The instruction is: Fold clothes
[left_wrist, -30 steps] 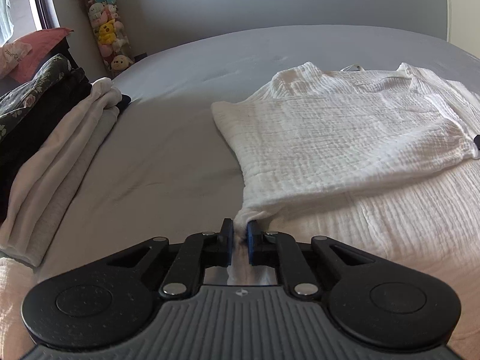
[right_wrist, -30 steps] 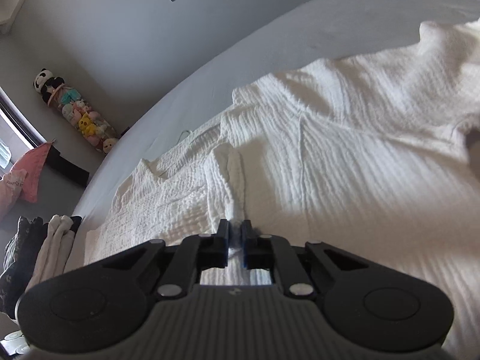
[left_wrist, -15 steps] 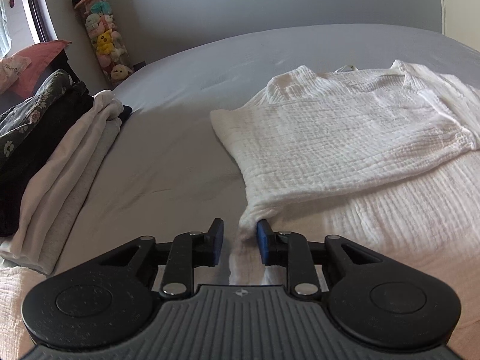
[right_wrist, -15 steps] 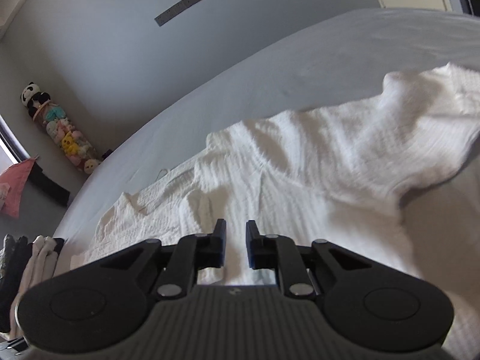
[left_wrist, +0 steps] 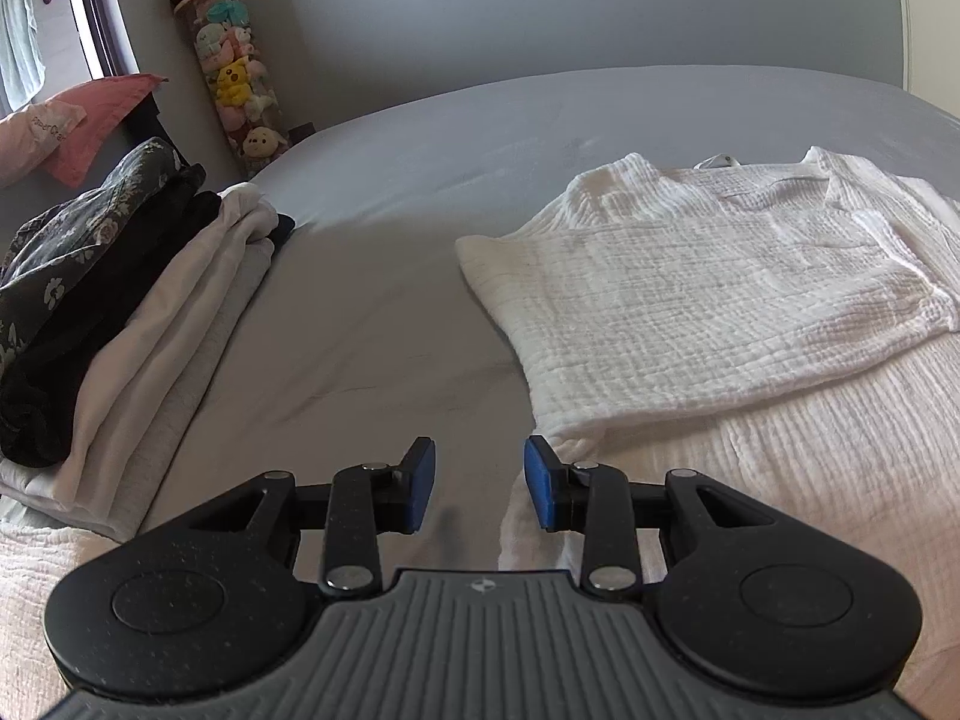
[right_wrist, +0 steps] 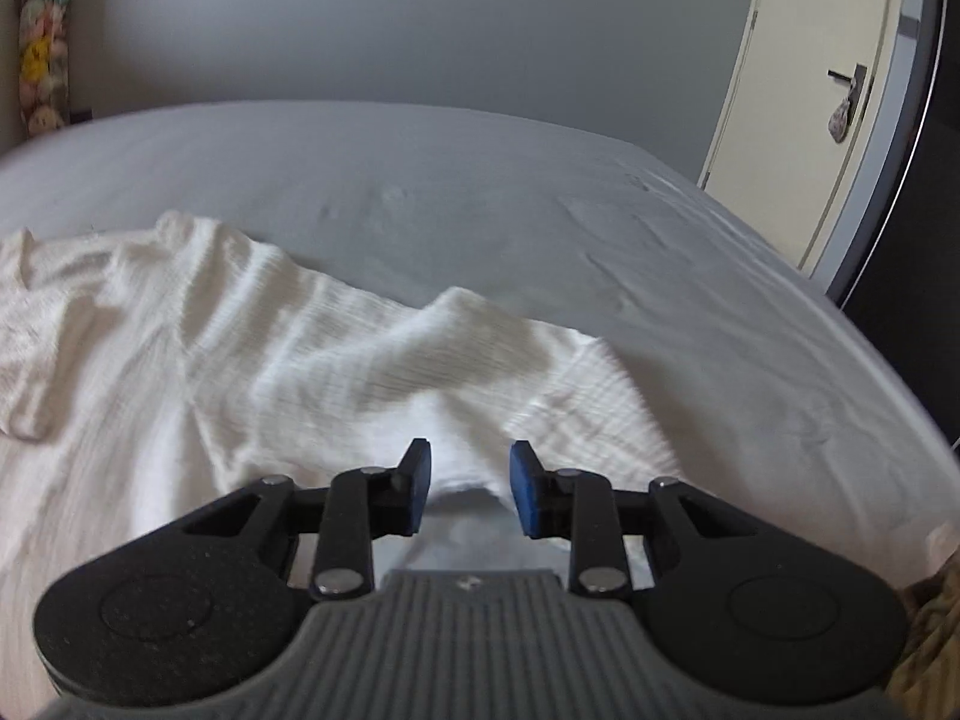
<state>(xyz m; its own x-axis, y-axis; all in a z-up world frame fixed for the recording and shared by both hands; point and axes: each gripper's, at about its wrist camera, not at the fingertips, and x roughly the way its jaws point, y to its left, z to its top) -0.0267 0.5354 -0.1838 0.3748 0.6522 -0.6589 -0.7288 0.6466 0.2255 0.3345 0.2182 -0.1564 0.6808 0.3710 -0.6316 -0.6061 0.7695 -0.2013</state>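
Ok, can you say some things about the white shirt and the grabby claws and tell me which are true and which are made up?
1. The left gripper is open and holds nothing. True.
2. The right gripper is clamped shut on the white shirt. False: its jaws stand apart and nothing is between them.
3. The white shirt lies on a grey bed sheet. True.
4. The pile of folded clothes sits to the right of the white shirt in the left wrist view. False: it is on the left.
5. A tube of plush toys stands by the wall. True.
6. The door is red. False: it is cream.
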